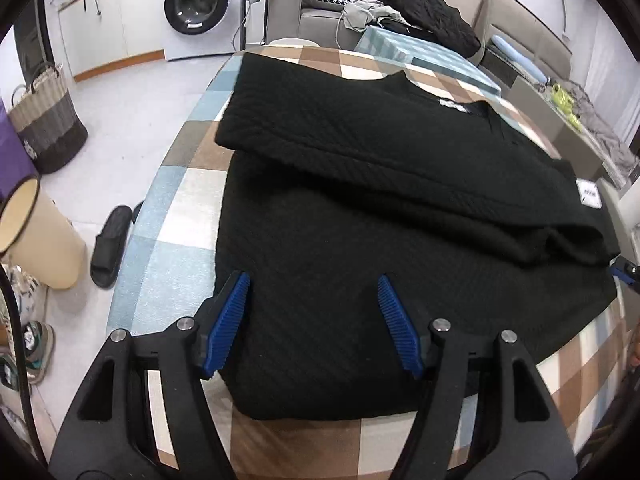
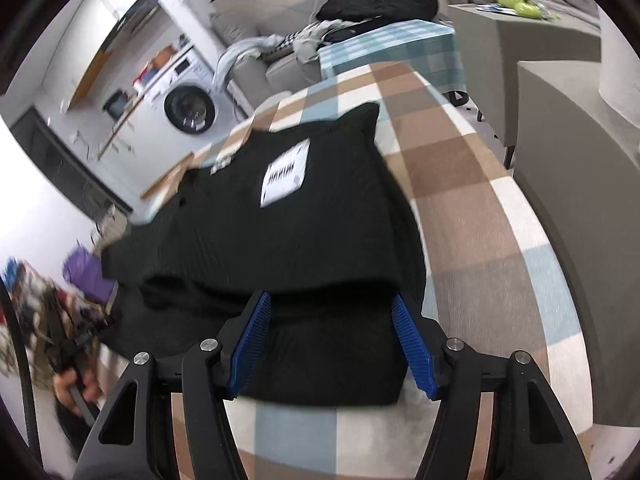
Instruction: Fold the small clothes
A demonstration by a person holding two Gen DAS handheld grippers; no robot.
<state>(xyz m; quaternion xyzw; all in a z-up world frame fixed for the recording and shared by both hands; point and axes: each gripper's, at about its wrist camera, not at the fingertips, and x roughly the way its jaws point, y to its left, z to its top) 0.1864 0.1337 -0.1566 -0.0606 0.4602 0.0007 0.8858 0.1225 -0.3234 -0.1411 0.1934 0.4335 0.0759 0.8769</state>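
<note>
A black knit garment [image 1: 380,208] lies on the checked table [image 1: 180,216], its far half folded over toward me, with a white label [image 1: 590,196] at its right side. My left gripper [image 1: 314,284] is open and empty, its blue pads [image 1: 230,320] just above the garment's near left edge. In the right wrist view the same garment [image 2: 280,232] shows its white label [image 2: 285,178] on the folded layer. My right gripper [image 2: 331,300] is open and empty, its pads [image 2: 412,344] straddling the garment's near edge under the fold. The right gripper's tip shows in the left wrist view [image 1: 626,270].
A washing machine [image 1: 198,4] stands beyond the table's far left. A woven basket [image 1: 46,120], a beige bin [image 1: 36,232] and a black slipper [image 1: 110,246] are on the floor at left. A sofa with a dark coat [image 1: 428,12] stands behind the table.
</note>
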